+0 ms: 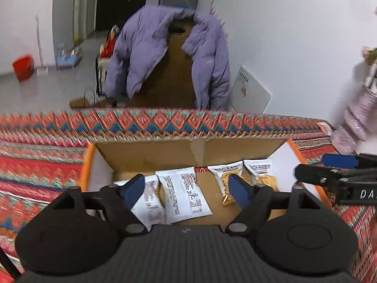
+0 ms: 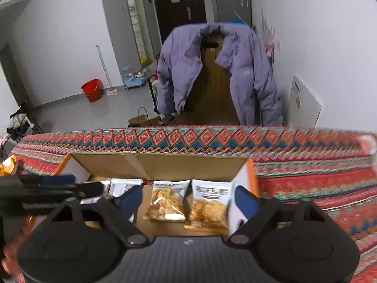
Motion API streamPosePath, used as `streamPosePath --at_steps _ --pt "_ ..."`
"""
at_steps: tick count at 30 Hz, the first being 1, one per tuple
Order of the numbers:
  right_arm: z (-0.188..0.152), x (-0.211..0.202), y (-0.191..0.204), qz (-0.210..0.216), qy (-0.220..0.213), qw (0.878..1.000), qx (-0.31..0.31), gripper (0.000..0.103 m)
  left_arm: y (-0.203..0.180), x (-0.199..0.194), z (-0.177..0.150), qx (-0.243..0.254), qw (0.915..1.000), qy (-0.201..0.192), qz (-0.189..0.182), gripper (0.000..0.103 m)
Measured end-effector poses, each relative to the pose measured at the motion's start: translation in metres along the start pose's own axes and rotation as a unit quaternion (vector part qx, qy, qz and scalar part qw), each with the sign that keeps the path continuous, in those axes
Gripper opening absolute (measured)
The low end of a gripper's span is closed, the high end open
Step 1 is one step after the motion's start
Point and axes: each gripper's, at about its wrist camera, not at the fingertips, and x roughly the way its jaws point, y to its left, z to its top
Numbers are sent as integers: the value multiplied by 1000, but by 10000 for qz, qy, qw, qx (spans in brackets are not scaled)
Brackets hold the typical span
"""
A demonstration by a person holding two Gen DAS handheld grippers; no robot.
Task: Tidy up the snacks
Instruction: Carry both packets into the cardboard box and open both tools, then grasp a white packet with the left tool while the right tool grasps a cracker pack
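An open cardboard box [image 1: 165, 152] with orange-edged flaps sits on the patterned cloth; it also shows in the right wrist view [image 2: 188, 165]. Several snack packets lie flat inside it: white packets printed side up [image 1: 186, 195] and packets showing golden snacks [image 2: 166, 204] [image 2: 209, 208]. My left gripper [image 1: 187, 189] is open and empty, hovering over the box's left part. My right gripper [image 2: 188, 200] is open and empty, above the two golden packets at the box's right end. The right gripper's fingers [image 1: 329, 167] show at the right edge of the left wrist view.
A red, blue and green patterned cloth [image 2: 306, 179] covers the table. A crumpled golden packet [image 2: 8, 165] lies at the table's left edge. Beyond the table stands a chair with a purple jacket [image 2: 212, 70], a white board [image 2: 304, 101] against the wall, and a red bucket [image 2: 92, 90].
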Motion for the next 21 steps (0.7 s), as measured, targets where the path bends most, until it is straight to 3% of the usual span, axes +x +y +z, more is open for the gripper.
streamPosePath --at_steps 4,9,12,16,21 --pt "-7 -39 -2 -91 -167 9996 -209 90 -3 -57 -13 88 9984 -405 385 87" --pt "-38 -99 4 24 -525 9979 -369 94 -7 -119 -44 33 9965 -647 537 94" --pt "-65 -136 7 187 -771 9959 -439 96 -15 -159 -76 224 9931 -897 724 95" --pt "-113 -187 14 302 -1213 9903 -608 102 -18 -203 -125 235 9893 -1302 620 101" --pt "-182 -237 23 502 -1752 9801 -786 103 -23 -240 -194 246 9872 -1418 689 101"
